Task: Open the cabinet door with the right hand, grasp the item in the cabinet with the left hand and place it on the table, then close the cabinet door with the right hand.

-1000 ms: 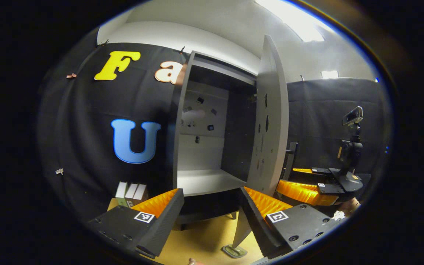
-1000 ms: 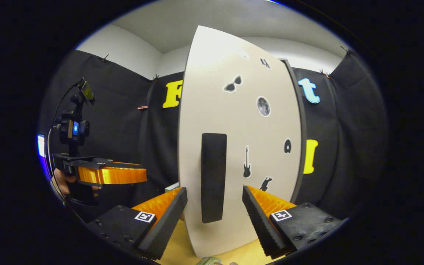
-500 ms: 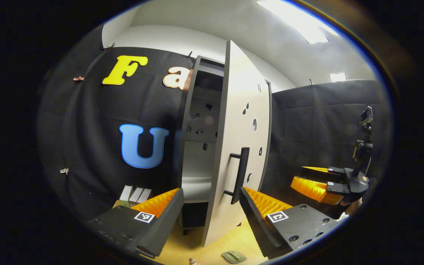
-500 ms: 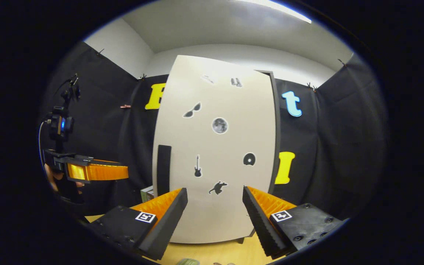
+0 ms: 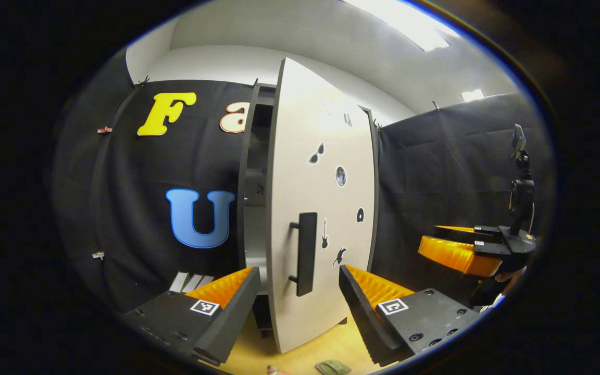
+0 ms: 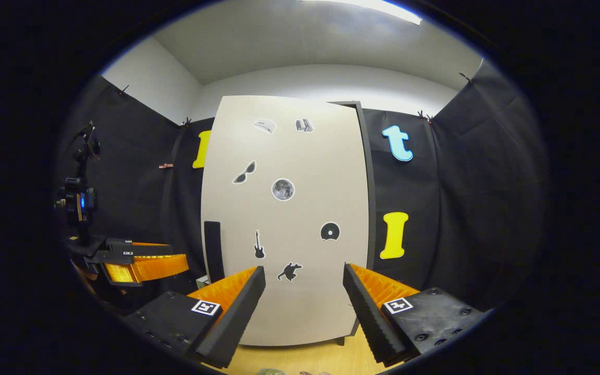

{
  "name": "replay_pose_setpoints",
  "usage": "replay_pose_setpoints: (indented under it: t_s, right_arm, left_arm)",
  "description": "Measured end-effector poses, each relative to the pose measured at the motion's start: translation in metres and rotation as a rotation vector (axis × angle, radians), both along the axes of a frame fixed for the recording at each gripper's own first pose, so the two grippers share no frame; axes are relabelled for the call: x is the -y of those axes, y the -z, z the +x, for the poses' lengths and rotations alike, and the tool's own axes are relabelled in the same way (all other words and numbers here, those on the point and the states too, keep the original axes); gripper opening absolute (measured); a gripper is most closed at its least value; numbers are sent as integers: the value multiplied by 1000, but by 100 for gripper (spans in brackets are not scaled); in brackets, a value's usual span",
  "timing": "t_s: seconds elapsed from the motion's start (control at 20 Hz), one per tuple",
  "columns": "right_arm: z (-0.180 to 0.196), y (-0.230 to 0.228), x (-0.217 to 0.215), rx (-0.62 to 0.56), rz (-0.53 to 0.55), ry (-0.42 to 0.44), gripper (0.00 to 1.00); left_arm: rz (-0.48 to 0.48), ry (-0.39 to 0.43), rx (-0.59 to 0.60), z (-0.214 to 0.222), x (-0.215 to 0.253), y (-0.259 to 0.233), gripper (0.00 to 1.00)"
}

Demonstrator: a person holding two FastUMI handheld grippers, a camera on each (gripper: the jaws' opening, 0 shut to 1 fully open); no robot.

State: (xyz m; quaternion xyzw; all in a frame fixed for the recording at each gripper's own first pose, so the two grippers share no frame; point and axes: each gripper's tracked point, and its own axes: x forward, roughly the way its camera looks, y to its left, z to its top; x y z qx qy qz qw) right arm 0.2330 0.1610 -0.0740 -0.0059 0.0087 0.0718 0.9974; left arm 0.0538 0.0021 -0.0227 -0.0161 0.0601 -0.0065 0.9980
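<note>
The door (image 6: 284, 219) stands ajar straight ahead of the right claw (image 6: 304, 307), which gapes empty, handle (image 6: 212, 251) upright at its left.

Cabinet door (image 5: 321, 208): swung from wide open to nearly shut. Right gripper (image 6: 304, 307): off the handle (image 6: 212, 251), drawn back.
</note>
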Motion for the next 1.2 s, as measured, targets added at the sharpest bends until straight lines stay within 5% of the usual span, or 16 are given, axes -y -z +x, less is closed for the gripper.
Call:
replay_pose_setpoints:
  t_s: [1.2]
  right_arm:
    - [-12,0,13,-11,17,-29,98]
  left_arm:
    - [28,37,-23,8,43,5,95]
